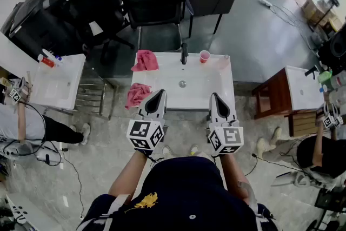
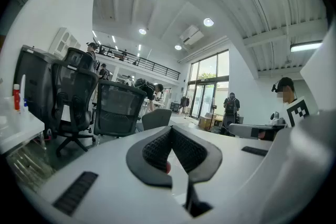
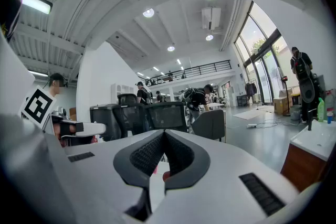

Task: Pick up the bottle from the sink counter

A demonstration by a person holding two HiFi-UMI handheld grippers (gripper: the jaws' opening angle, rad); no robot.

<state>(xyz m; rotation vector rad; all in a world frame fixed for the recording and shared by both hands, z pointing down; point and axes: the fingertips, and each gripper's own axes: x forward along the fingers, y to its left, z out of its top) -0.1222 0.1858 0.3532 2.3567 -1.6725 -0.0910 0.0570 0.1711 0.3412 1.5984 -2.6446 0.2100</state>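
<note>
Left gripper [image 1: 160, 93]: held over the front edge of the sink counter [image 1: 167, 76], jaws pressed together, empty.
Right gripper [image 1: 214, 96]: level beside it, jaws likewise closed on nothing.
Bottle [image 1: 225, 58]: hard to make out (a faint clear shape) at the counter's back right corner, right of a red cup [image 1: 204, 56], well apart from both grippers.
Pink cloths [image 1: 145, 60]: on the counter's left side.

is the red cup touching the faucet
Apart. The head view shows the red cup standing to the right of the faucet, with a strip of bare white counter between them.
</note>
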